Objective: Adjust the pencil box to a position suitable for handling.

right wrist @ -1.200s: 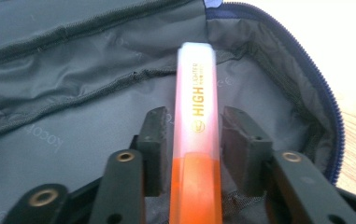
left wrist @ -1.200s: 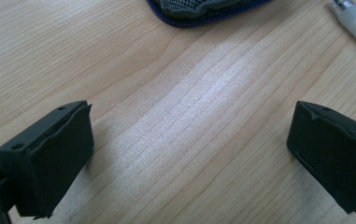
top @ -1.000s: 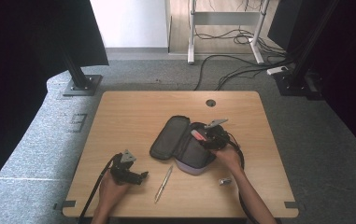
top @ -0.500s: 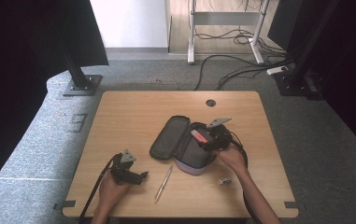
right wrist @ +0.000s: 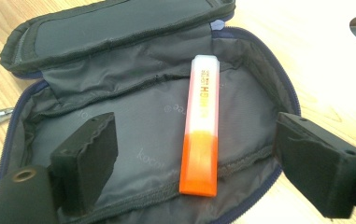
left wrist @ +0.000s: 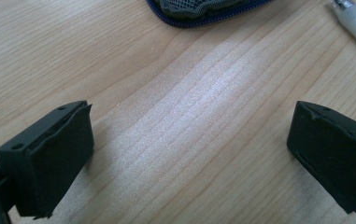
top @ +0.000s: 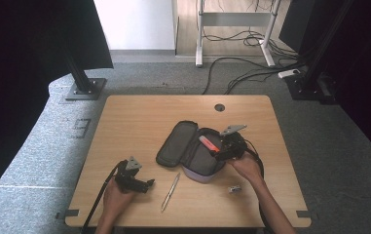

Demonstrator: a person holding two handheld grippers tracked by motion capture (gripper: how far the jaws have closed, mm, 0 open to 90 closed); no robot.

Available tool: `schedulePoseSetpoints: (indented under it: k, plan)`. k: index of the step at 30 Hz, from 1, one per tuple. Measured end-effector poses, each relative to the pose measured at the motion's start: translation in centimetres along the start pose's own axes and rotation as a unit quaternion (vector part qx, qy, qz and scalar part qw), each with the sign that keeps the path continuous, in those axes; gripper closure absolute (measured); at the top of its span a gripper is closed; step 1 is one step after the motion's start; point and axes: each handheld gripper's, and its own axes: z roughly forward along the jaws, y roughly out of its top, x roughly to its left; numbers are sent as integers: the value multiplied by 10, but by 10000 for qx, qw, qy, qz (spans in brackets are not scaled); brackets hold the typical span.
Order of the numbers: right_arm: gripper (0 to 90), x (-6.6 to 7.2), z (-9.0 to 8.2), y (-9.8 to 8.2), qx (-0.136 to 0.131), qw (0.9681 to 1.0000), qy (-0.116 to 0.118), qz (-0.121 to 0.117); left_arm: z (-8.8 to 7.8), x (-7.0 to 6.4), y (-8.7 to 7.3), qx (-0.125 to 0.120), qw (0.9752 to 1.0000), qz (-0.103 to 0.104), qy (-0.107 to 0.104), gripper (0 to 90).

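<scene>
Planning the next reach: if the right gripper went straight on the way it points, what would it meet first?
Probably the orange highlighter lying inside the open grey fabric pencil case; it sits between the right gripper's open jaws, though depth is unclear.

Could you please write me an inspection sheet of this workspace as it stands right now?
Surface: wooden table, with a round grommet hole.
Job's things: open pencil case; orange highlighter lying inside it.
Clutter: pen in front of the case; small metal object, too small to identify.
Grippers: left gripper open over bare wood; right gripper over the case, its jaws having just been opening, clear of the highlighter.
Cables: one trailing from each gripper; loose cables on the floor.
Surroundings: grey carpet, stand base.
</scene>
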Motion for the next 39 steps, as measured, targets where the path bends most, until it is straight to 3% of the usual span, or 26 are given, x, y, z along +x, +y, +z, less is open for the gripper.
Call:
schedulePoseSetpoints:
  k: [21,39]
  plan:
    - [129,6,-27,-15,-152,9999,-21,-72,0,0,0,-1,10000,-5,-3,5]
    - [133,10,-38,-33,-124,9999,43,-71,0,0,0,3,10000,-1,-6,4]
